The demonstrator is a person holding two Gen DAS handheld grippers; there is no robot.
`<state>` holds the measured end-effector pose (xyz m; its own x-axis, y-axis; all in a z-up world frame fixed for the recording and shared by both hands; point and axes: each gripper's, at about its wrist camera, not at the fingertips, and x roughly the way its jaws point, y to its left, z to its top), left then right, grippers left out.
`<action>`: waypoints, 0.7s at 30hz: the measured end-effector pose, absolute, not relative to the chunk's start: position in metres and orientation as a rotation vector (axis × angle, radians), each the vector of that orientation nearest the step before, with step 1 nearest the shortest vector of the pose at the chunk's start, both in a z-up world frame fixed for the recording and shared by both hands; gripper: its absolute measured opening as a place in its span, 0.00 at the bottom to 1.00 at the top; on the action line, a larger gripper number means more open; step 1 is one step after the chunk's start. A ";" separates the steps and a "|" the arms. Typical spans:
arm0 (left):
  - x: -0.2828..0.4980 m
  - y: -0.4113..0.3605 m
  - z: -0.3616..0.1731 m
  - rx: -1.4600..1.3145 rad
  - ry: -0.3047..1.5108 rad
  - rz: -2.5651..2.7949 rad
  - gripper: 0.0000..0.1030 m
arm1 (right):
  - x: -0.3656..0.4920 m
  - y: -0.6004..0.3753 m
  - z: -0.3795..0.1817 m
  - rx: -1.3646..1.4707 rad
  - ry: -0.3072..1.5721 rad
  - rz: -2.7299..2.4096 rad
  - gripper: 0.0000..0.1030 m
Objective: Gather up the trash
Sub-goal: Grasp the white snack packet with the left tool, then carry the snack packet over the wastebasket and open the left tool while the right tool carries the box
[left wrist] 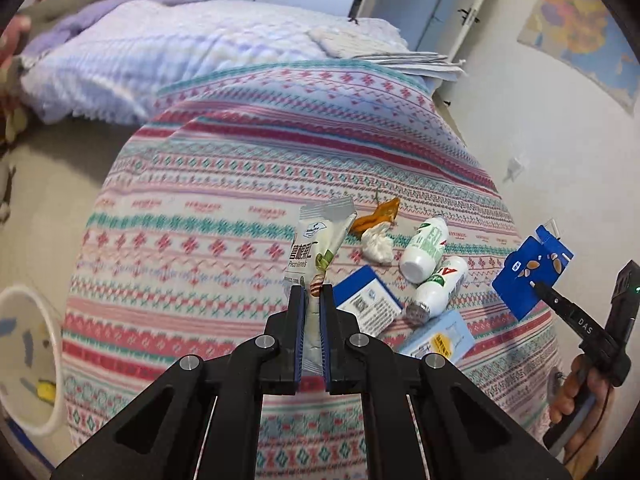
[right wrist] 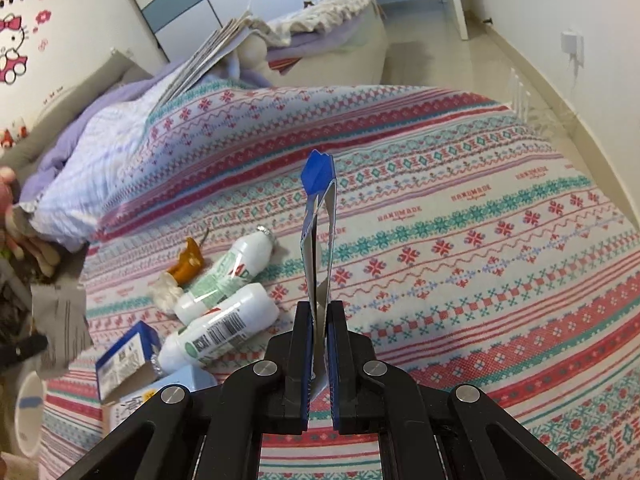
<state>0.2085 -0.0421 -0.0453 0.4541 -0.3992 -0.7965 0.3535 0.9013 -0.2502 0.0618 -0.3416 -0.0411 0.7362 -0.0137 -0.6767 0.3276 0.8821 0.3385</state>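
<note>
The left gripper (left wrist: 311, 292) is clenching a silver snack wrapper (left wrist: 320, 236), its two blue-lined fingers pressed onto the wrapper's lower end so the packet is standing up above the patterned bedspread (left wrist: 224, 184). From that gripper, the rest of the litter is lying toward two and three o'clock on the bed: an orange peel (left wrist: 376, 216) touching a crumpled white tissue (left wrist: 378, 244), then two small white drink bottles (left wrist: 426, 250) lying side by side on their sides, and a blue-and-white carton (left wrist: 370, 300) just beside a pale blue box (left wrist: 440, 338) at the near edge.

The right gripper (right wrist: 319, 308) is pinching a flattened blue carton (right wrist: 318, 216), seen edge-on and rising straight toward twelve o'clock between the fingers. In the left wrist view the same carton (left wrist: 528, 272) is showing its blue face at three o'clock, held clear of the bedspread, with a hand (left wrist: 576, 396) wrapped round the gripper's handle at four o'clock.

From the right gripper, the bottles (right wrist: 224, 316) are lying at ten o'clock, the peel (right wrist: 188, 266) and tissue (right wrist: 166, 294) beyond them, and the blue-and-white carton (right wrist: 128, 354) at nine o'clock.

A white bin (left wrist: 38, 360) is sitting beside the bed at eight o'clock in the left wrist view, some scraps showing inside it. A lavender blanket (left wrist: 160, 52) is bunched at the far end of the bed, with a stack of papers (left wrist: 416, 62) at one o'clock.
</note>
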 end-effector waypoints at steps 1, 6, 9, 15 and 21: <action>0.207 -0.039 -0.044 -0.056 0.997 -0.460 0.07 | 0.061 -0.342 -0.042 0.473 0.724 -0.191 0.04; 0.200 -0.022 -0.037 -0.093 0.995 -0.451 0.07 | 0.057 -0.343 -0.038 0.505 0.695 -0.176 0.04; 0.199 -0.011 -0.034 -0.102 1.000 -0.431 0.07 | 0.052 -0.343 -0.036 0.525 0.679 -0.178 0.04; 0.198 0.020 -0.030 -0.156 1.014 -0.411 0.07 | 0.051 -0.336 -0.029 0.527 0.644 -0.155 0.04; 0.201 0.071 -0.021 -0.227 0.994 -0.350 0.07 | 0.052 -0.312 -0.014 0.492 0.586 -0.098 0.04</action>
